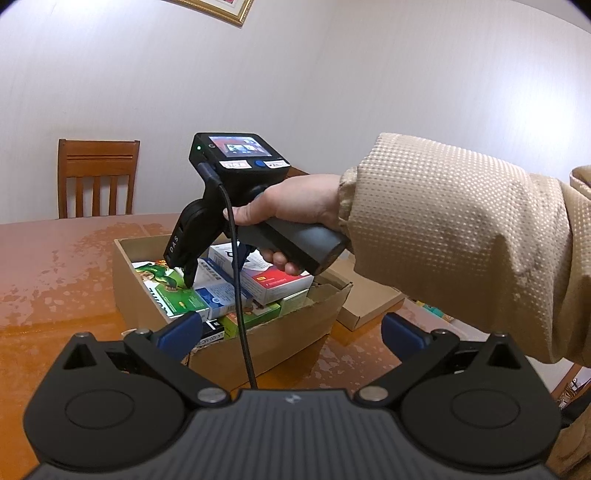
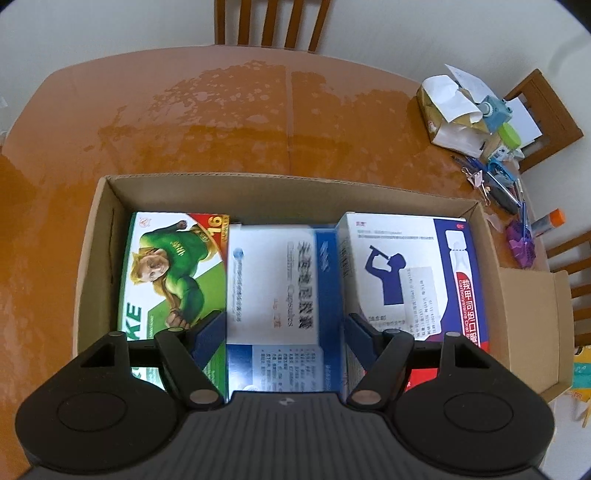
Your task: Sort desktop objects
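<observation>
An open cardboard box [image 2: 258, 181] [image 1: 280, 343] on the orange-brown table holds several medicine packets. My right gripper [image 2: 286, 319] [image 1: 214, 275] points down into it, and its blue pads press on both sides of a white-and-blue capsule packet [image 2: 273, 280], which stands between a green packet with a cartoon figure [image 2: 173, 266] [image 1: 173, 295] and a white-and-purple packet with a drinking silhouette [image 2: 402, 266]. A hand in a beige sleeve [image 1: 461, 236] grips the right gripper's handle. My left gripper [image 1: 291, 332] hovers open in front of the box's near wall, with nothing between its fingers.
A flat cardboard lid [image 1: 365, 302] [image 2: 528, 314] lies right of the box. At the table's far right sit a tissue packet [image 2: 450, 110], pens and clips [image 2: 498, 184] and an orange-capped tube [image 2: 550, 221]. Wooden chairs [image 1: 98, 177] [image 2: 273, 22] stand around the table.
</observation>
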`<state>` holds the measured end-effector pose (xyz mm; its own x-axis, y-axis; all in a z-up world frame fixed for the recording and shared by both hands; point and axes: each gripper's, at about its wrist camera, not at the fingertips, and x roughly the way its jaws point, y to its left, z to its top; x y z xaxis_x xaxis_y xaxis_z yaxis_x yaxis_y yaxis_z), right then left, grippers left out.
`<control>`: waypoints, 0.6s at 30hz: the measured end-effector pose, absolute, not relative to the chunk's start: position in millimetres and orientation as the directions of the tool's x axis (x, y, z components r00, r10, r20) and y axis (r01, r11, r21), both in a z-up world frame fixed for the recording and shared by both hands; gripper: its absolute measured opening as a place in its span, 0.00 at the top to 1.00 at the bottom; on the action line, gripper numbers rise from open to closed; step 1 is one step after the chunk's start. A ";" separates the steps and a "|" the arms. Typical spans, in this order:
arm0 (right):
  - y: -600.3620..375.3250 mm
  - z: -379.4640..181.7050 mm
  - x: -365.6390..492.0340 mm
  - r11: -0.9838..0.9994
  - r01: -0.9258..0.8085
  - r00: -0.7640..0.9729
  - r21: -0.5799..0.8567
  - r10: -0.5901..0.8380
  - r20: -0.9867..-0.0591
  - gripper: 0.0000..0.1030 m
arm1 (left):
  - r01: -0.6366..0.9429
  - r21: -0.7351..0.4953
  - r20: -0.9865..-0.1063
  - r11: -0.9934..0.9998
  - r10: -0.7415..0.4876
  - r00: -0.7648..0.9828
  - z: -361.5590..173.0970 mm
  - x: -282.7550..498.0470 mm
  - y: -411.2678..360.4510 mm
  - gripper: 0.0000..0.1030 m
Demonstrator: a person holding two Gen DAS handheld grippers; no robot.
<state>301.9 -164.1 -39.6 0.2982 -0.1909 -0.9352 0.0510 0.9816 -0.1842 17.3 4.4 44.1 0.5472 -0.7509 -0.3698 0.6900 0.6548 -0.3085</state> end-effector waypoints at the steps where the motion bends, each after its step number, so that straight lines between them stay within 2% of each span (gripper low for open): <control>1: -164.4 -39.8 301.8 0.982 0.053 0.300 -0.183 -0.191 -0.935 0.25 | 0.690 -0.307 -0.371 0.656 -0.750 0.548 43.7 17.4 4.2 0.00; 8: -167.1 -35.7 298.3 0.984 0.049 0.311 -0.171 -0.177 -0.934 0.25 | 0.687 -0.304 -0.378 0.660 -0.746 0.549 42.9 18.8 4.4 0.00; 11: -168.5 -31.5 295.2 0.985 0.040 0.316 -0.170 -0.174 -0.933 0.15 | 0.687 -0.303 -0.382 0.660 -0.745 0.547 41.8 20.6 3.5 0.00; 18: -174.5 -26.3 290.5 0.981 0.046 0.335 -0.188 -0.193 -0.922 0.15 | 0.689 -0.294 -0.388 0.662 -0.742 0.547 39.0 23.7 3.3 0.00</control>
<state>290.5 -174.5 -26.3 0.3353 -0.1928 -0.9222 0.0460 0.9810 -0.1883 23.7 3.3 39.0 0.5470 -0.7419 -0.3879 0.6892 0.6621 -0.2944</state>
